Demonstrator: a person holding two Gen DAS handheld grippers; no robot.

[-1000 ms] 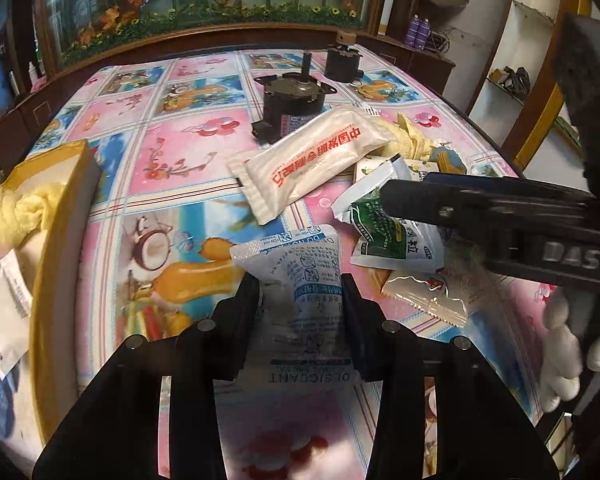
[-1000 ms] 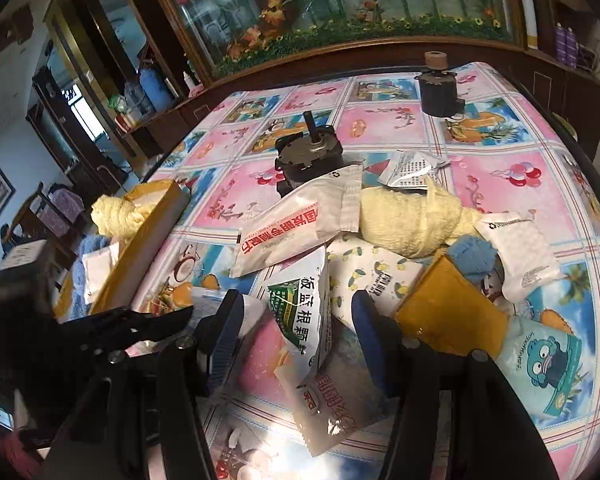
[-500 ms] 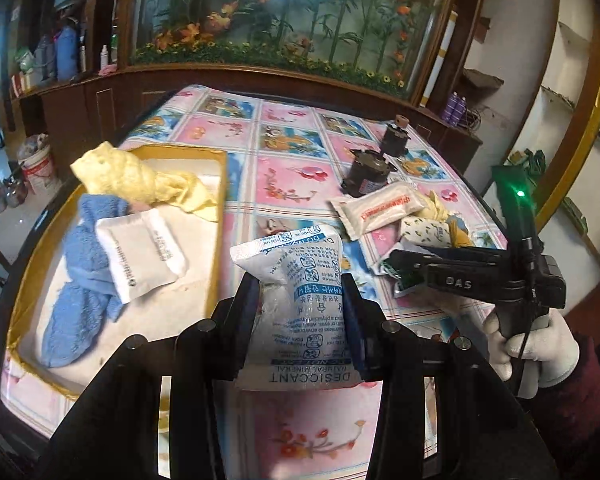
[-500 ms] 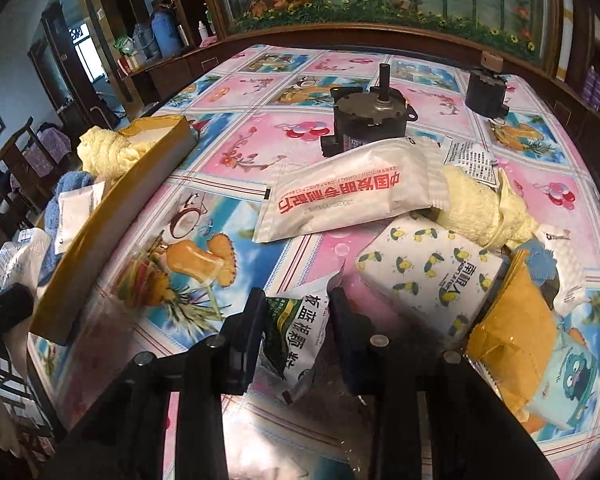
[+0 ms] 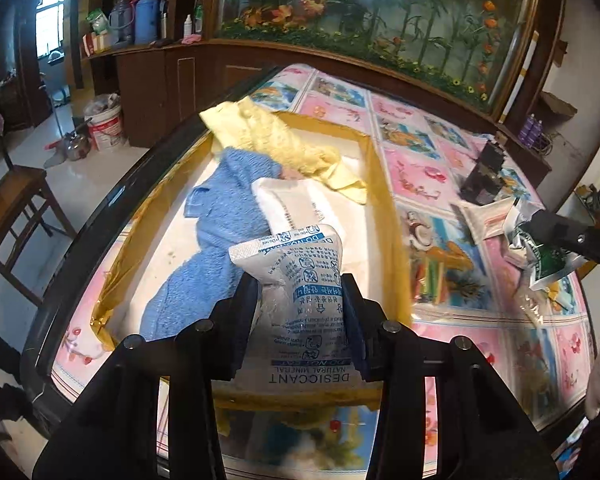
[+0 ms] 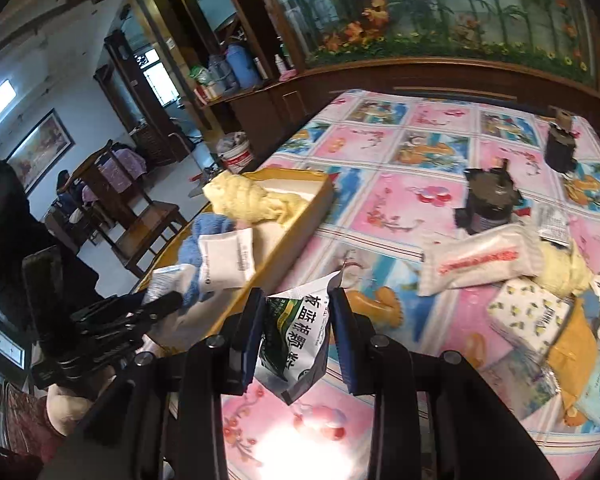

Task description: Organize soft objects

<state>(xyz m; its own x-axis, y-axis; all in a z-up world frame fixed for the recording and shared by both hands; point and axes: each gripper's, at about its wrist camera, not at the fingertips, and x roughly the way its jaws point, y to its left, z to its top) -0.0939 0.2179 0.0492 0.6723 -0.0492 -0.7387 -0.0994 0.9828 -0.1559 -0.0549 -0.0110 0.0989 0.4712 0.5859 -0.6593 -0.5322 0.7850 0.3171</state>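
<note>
My left gripper (image 5: 300, 296) is shut on a white desiccant pouch (image 5: 296, 280) and holds it above the near end of the yellow-rimmed tray (image 5: 388, 208). The tray holds a blue towel (image 5: 216, 220), a yellow cloth (image 5: 276, 140) and a white sachet (image 5: 296, 204). My right gripper (image 6: 298, 308) is shut on a green-and-white sachet (image 6: 296, 332), lifted off the table just right of the tray (image 6: 300, 232). The right gripper also shows in the left wrist view (image 5: 540, 232).
A pile of soft packets lies at the table's right: a white packet with red print (image 6: 480, 260), a lemon-print pack (image 6: 528, 316), a yellow cloth (image 6: 564, 272). Two dark motors (image 6: 488, 204) (image 6: 560, 148) stand behind. A wooden chair (image 5: 16, 208) stands left of the table.
My left gripper has carried the desiccant pouch left, from the packet pile to above the tray. My right gripper has closed on the green-and-white sachet and lifted it toward the tray.
</note>
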